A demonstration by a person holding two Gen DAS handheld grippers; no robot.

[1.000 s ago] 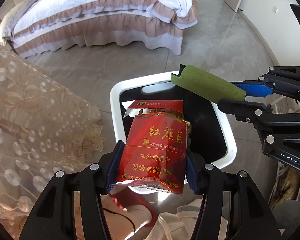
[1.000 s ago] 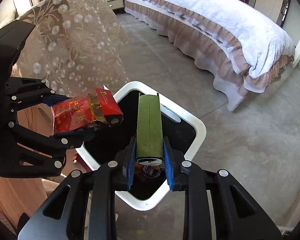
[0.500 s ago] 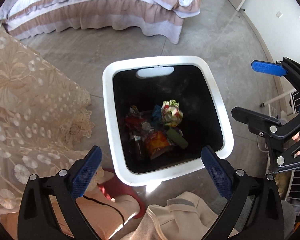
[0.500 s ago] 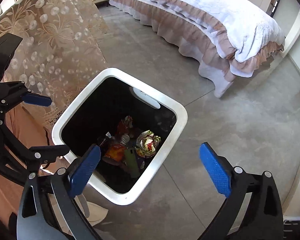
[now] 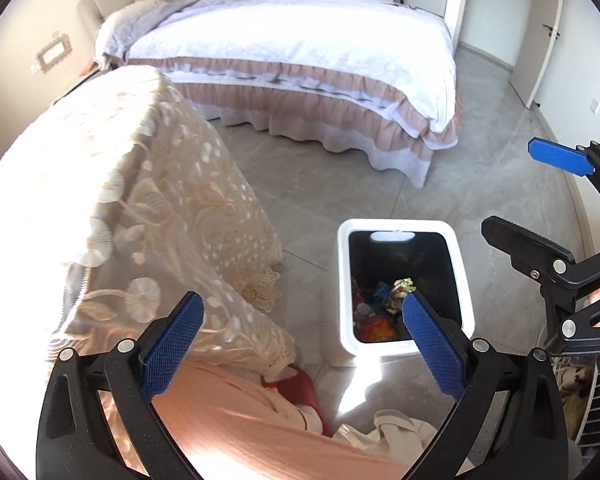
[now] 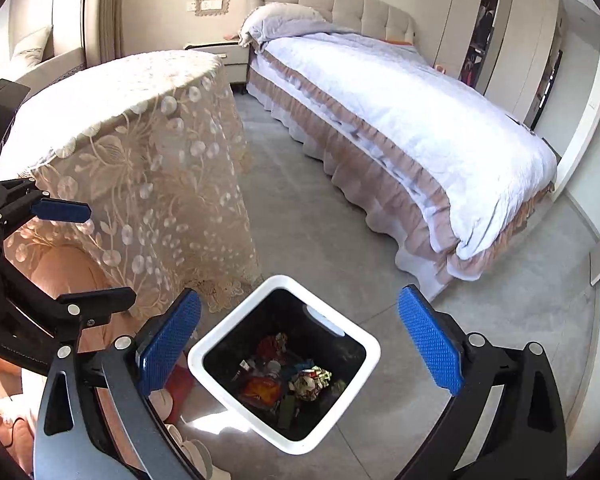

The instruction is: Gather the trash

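White bin (image 6: 362, 344) on the floor, littered with crumpled wrappers (image 6: 310, 378), left gripper (image 5: 298, 350) and right gripper (image 6: 298, 346) fingers spread wide, nothing held.

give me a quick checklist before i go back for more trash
1. Left gripper jaws open, nothing between them: ok.
2. Right gripper jaws open, nothing between them: ok.
3. Dropped trash lies inside the white bin, none seen on the floor around it: ok.
4. Bin stands upright with room left above the trash: ok.
5. Both grippers are above the bin rim, touching nothing: ok.
6. More trash to pick up on the lace-covered table: cannot tell, its top is washed out by sunlight.
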